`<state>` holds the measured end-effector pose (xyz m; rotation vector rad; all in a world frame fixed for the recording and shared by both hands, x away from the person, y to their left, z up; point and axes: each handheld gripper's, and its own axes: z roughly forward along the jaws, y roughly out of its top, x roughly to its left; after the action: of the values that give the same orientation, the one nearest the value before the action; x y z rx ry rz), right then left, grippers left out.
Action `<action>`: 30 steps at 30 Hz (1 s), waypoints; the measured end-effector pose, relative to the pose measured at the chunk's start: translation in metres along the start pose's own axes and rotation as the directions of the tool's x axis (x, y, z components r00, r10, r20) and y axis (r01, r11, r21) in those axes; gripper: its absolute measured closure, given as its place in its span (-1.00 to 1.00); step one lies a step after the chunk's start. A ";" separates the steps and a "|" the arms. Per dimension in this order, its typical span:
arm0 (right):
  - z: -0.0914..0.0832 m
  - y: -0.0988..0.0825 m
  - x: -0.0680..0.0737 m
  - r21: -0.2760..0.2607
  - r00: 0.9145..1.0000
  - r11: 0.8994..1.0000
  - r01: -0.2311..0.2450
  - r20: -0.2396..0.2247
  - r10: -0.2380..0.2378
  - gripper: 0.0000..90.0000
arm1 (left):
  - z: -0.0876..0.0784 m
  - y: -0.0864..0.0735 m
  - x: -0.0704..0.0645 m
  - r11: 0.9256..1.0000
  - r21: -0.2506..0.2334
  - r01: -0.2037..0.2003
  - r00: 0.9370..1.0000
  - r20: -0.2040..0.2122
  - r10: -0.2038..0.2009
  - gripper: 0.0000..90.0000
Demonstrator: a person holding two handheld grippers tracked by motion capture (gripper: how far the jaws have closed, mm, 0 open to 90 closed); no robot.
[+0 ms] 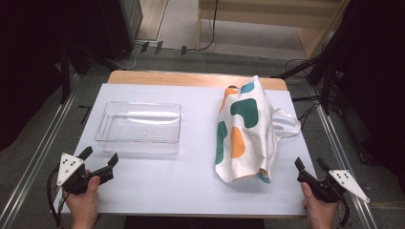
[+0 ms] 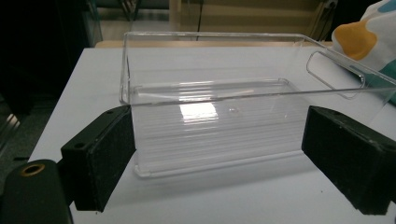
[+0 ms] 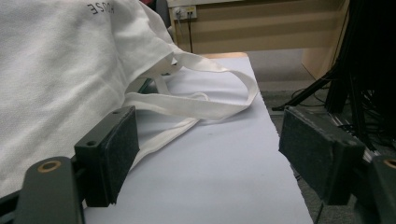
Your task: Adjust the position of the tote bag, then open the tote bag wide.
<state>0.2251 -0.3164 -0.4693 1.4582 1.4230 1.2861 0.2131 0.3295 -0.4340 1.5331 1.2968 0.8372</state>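
A clear plastic bin (image 1: 138, 127) stands empty on the left half of the white table top (image 1: 191, 176). A white tote bag (image 1: 246, 131) with orange and teal blotches lies bunched on the right half, its cloth handles (image 3: 210, 107) trailing toward the right edge. My left gripper (image 1: 100, 157) rests near the front left corner, open, its jaws pointing at the bin (image 2: 219, 112) and apart from it. My right gripper (image 1: 309, 163) rests near the front right corner, open, with the bag (image 3: 60, 70) just left of its jaws and nothing between them.
The table's right edge (image 3: 280, 154) runs close beside my right gripper. Metal rails (image 1: 33, 157) flank the table on both sides. Cables and dark stands (image 1: 329, 76) crowd the floor behind and to the right. A wooden cabinet (image 1: 272, 19) stands at the back.
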 end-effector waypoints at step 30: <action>0.012 -0.010 0.074 0.141 0.951 0.986 0.094 -0.305 -0.048 0.82 | 0.027 0.016 -0.079 0.996 0.052 -0.072 0.992 0.106 0.066 -0.69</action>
<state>0.2262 -0.2409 -0.4696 1.3346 1.7930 1.4243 0.2262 0.2459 -0.4232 1.6517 1.2057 0.7596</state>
